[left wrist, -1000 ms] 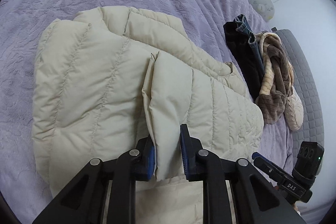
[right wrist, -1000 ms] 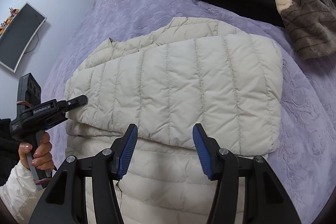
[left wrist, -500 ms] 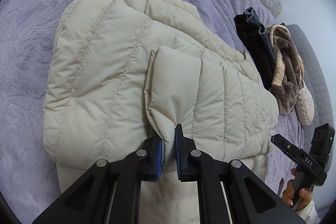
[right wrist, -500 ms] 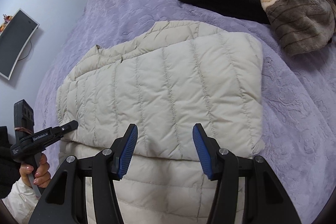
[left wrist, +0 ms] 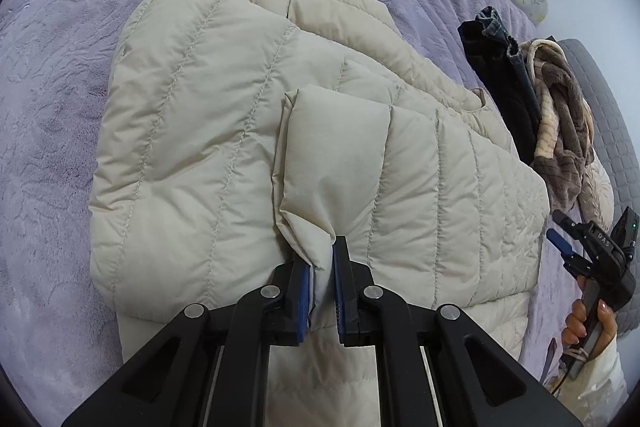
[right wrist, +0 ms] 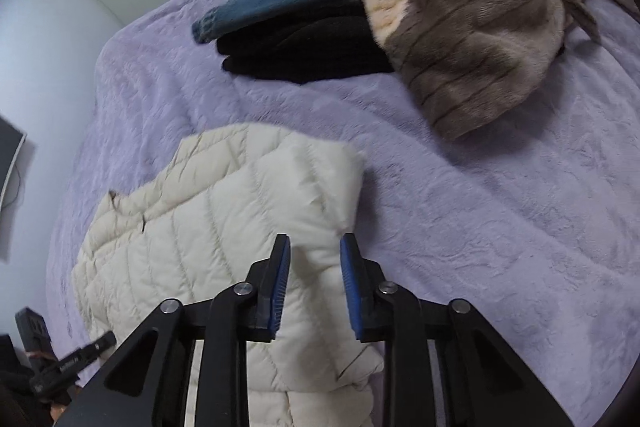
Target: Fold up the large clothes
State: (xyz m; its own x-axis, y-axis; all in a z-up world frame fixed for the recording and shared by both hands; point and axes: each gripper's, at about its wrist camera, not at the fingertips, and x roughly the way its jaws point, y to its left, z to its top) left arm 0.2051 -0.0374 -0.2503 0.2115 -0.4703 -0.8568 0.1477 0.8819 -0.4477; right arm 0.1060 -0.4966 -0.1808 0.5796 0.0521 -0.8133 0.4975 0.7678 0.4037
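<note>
Already we are pinching the cream puffer jacket (left wrist: 248, 147), part-folded on the purple bedspread (right wrist: 500, 227), in our left gripper (left wrist: 322, 267), our right gripper (right wrist: 314, 259) gaping empty, final folds remaining.

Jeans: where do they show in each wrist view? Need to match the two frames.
Left wrist: the jeans sit upper right, seen edge-on, on a black garment, just left of the brown fleece.
Right wrist: the jeans lie top centre, flat on the black garment, with the brown fleece draped over their right end.
Shared landmark: the brown fleece, right of the jeans in both views.
</note>
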